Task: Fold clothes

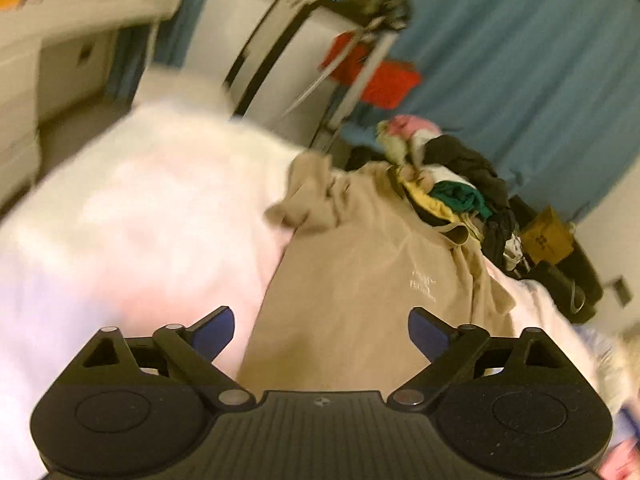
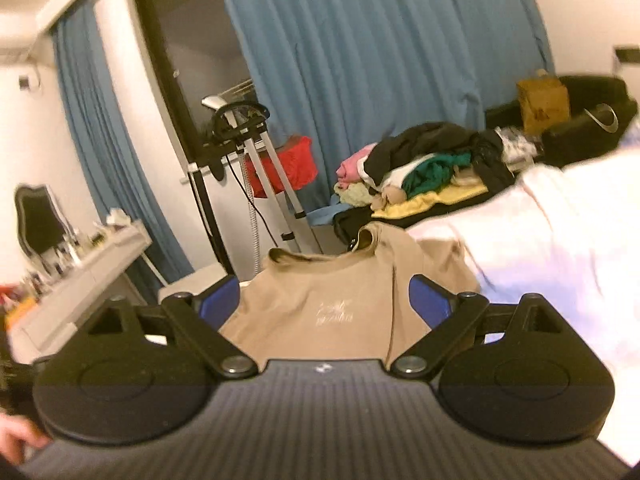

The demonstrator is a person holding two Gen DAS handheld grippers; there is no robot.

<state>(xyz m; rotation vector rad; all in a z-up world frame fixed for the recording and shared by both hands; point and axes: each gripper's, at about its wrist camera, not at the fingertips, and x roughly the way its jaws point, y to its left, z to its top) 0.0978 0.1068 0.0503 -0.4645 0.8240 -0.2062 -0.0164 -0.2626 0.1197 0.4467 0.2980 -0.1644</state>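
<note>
The left gripper [image 1: 321, 334] pointed steeply downward, its blue-padded fingers [image 1: 216, 334] spread wide with nothing pinched between them. The right gripper [image 2: 324, 302] pointed more nearly level, its fingers [image 2: 428, 302] likewise spread wide and gripping nothing. At the lower left edge of the right wrist view, part of a hand [image 2: 16, 440] showed.

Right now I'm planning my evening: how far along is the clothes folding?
Early. Done: nothing visibly folded. In hand: the tan shirt lies spread on the white bed; both tongs, left and right, are open and empty. Left: folding it, then the heap of clothes behind.
</note>
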